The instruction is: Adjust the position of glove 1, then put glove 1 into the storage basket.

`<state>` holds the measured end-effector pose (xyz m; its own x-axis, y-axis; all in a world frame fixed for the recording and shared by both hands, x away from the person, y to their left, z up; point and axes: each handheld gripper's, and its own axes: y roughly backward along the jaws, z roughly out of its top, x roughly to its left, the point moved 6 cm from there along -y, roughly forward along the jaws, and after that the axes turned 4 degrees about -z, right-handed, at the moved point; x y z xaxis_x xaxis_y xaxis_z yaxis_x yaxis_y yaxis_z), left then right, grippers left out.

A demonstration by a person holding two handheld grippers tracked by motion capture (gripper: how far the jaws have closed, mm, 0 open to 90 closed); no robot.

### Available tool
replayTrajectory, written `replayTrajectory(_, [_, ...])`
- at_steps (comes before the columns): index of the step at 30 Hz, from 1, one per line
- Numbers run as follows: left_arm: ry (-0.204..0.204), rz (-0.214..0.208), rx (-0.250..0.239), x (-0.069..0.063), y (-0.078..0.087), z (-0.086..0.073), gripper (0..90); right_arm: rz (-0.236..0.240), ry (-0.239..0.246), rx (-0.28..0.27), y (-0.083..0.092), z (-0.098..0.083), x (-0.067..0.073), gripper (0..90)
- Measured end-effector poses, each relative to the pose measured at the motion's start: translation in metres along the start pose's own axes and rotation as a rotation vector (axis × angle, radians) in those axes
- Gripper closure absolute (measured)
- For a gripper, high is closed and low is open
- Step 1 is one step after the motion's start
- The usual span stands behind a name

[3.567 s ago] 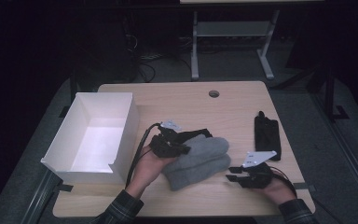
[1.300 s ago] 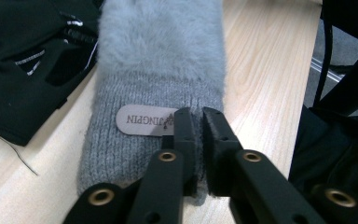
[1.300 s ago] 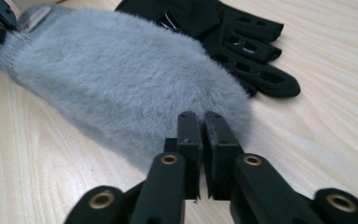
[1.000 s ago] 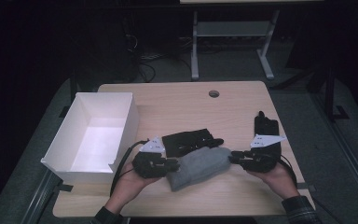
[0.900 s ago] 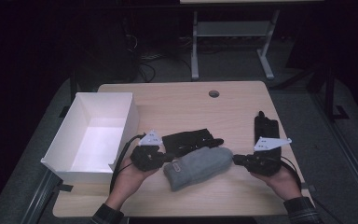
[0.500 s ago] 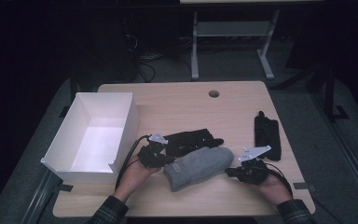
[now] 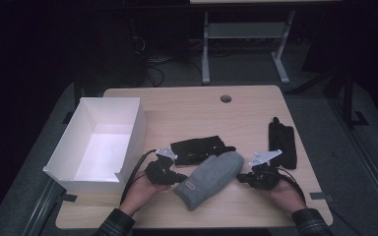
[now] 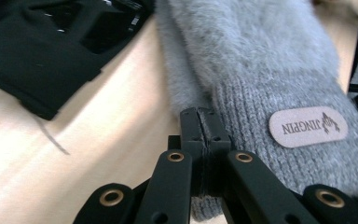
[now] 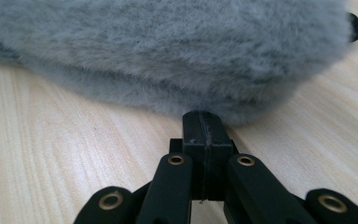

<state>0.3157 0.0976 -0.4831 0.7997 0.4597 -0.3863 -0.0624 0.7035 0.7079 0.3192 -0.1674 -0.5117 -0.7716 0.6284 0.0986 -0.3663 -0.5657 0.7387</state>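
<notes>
High view: a person sits at a pale wooden table (image 7: 256, 105) with a two-jaw gripper in each hand. A grey fleecy mitten (image 7: 210, 178) lies on the wood near the front edge, its ribbed cuff toward the person's left and its rounded tip toward the right. The left gripper (image 7: 181, 177) meets the cuff; the right gripper (image 7: 240, 178) meets the tip.

In the left gripper view the jaws are pressed together, and a fold of the knitted cuff seems pinched between them, though the fabric in the seam is hard to tell. A tan label (image 8: 307, 127) sits just beside them. In the right gripper view the jaws are also pressed tight, their tips touching the fuzzy edge of the mitten; whether any pile is caught I cannot tell.

To do this well, both ends probably need a true bite of fabric, not just surface fluff, and an even lift so that the mitten stays stretched between the hands.

A black glove (image 7: 198, 148) lies touching the mitten's far side and could drag along. A second black glove (image 7: 282, 142) lies near the right edge. An open white box (image 7: 129, 132) stands to the left, apart from the mitten. The far half of the table offers free room.
</notes>
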Motion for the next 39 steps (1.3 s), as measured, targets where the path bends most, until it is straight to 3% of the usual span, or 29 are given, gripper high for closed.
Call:
replayTrajectory(12, [-0.027, -0.036, 0.028, -0.021, -0.008, -0.005, 89.4, -0.002, 0.014, -0.003, -0.004, 0.004, -0.002, 90.0])
replayTrajectory(20, [-0.027, 0.016, -0.034, -0.013, 0.007, 0.004, 69.9, -0.015, -0.008, -0.016, 0.002, 0.002, -0.008, 87.2])
replayTrajectory(25, [-0.066, 0.033, -0.090, -0.012, 0.021, 0.023, 48.5, -0.031, -0.034, -0.050, 0.012, -0.004, -0.017, 66.4])
replayTrajectory(31, [-0.104, 0.017, -0.105, -0.020, 0.013, 0.041, 23.8, -0.075, -0.040, -0.074, 0.017, -0.014, -0.022, 41.6])
replayTrajectory(33, [-0.108, 0.011, -0.105, -0.022, 0.005, 0.048, 21.6, -0.079, -0.048, -0.067, 0.018, -0.016, -0.021, 39.1])
replayTrajectory(36, [-0.118, 0.003, -0.085, -0.024, -0.009, 0.059, 14.4, -0.086, -0.028, -0.060, 0.016, -0.022, -0.019, 30.2])
replayTrajectory(39, [-0.128, -0.001, -0.075, -0.026, -0.022, 0.066, 13.4, -0.086, -0.006, -0.072, 0.014, -0.023, -0.017, 25.0])
